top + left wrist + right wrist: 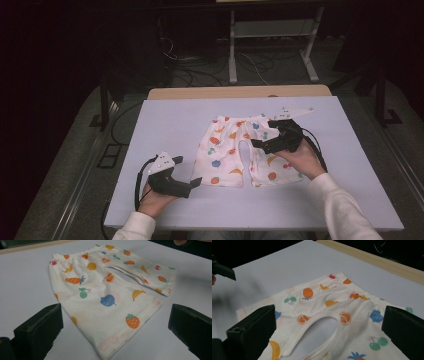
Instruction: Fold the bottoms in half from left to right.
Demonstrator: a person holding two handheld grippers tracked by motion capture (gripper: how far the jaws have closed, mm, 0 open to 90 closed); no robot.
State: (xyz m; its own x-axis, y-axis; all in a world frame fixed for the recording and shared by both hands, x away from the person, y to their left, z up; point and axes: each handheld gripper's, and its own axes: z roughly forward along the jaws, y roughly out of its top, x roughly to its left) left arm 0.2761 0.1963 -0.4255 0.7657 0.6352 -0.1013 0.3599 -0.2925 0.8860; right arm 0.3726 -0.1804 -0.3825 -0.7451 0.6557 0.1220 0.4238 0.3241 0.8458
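A pair of white fruit-print shorts (pixel 243 151), on which no writing or label can be read, is spread flat on the white worktop (pixel 165 120), approached by the wide-open left hand-held gripper (pixel 194 183) and overhung by the wide-open right hand-held gripper (pixel 258 140).

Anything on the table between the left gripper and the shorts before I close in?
Nothing: in the high view, bare white table separates the open left gripper from the shorts. The left gripper view shows the near leg hem straight ahead.
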